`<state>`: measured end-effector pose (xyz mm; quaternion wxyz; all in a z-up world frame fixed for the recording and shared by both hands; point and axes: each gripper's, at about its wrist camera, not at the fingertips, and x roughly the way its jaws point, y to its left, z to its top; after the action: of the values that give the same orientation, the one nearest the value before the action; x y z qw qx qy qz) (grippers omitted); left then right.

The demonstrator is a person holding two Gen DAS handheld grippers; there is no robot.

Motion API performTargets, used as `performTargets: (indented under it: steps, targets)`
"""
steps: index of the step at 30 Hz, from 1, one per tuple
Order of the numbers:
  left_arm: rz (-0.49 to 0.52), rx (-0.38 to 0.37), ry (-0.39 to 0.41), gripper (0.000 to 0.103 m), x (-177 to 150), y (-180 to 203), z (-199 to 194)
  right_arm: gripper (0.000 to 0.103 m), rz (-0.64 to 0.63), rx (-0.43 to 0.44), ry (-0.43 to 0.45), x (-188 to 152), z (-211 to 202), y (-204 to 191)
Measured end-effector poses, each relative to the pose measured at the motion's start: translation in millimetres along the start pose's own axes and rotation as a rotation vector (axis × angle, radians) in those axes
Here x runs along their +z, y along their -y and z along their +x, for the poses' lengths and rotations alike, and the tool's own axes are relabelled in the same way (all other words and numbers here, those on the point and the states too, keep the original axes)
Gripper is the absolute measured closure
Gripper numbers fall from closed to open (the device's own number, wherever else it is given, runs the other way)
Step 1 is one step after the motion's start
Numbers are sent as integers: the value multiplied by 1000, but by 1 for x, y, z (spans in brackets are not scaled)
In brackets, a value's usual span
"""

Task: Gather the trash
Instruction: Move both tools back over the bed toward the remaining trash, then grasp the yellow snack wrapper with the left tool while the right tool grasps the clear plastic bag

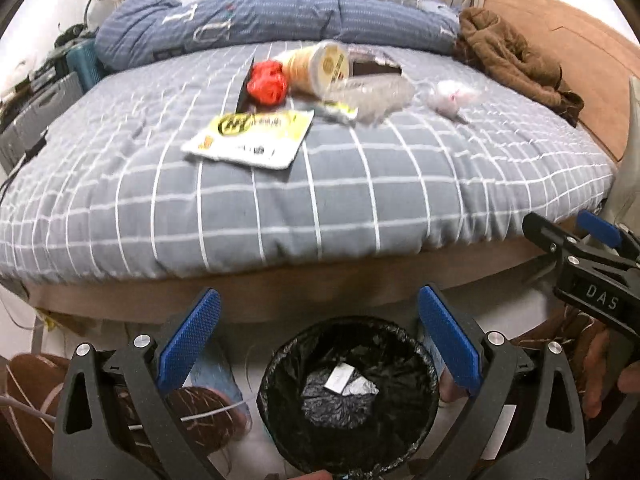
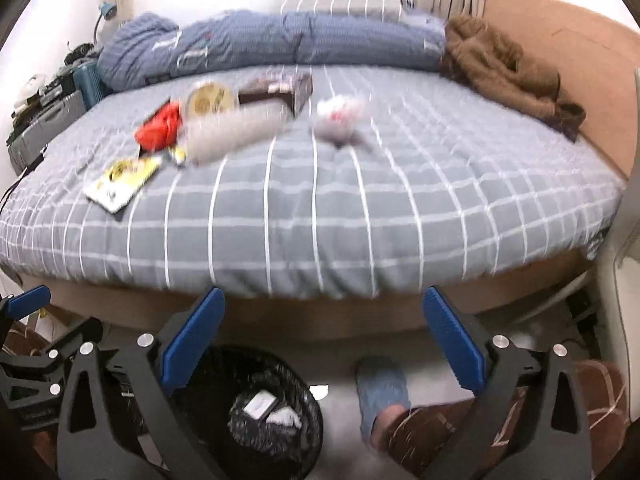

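**While both claws hang empty: back to the bed for more trash**

Left gripper [image 1: 316,328] spread wide over black-lined round bin [image 1: 348,400], right gripper [image 2: 322,328] equally spread. Next, reaching for flat yellow-white packet [image 1: 250,138] near bed edge; approaching low, pinching one edge.

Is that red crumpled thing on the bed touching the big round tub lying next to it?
Touching. In the left wrist view, the red crumpled wrapper sits pressed against the side of the tipped tub, with no bedsheet showing between them.

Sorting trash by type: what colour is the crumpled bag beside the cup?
Red crumpled bag; clearest in the left wrist view.
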<state>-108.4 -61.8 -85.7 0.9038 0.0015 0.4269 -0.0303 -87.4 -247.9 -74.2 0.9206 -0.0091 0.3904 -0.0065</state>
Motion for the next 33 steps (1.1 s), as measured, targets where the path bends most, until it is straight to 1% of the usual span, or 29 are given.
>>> performTargets:
  steps: [3,10,26,33]
  targets:
    - [0,21,47,6,12,-1,-8,8,-5,-7,32,12,-3,2]
    - [-43,43,88,6,37,-18,-13,8,4,-13,69,34,-1,7]
    - [-84,45,80,6,67,-35,12,8,-3,8,95,68,25,1]
    - [-89,58,85,6,91,-43,33,8,10,2,95,88,49,5]
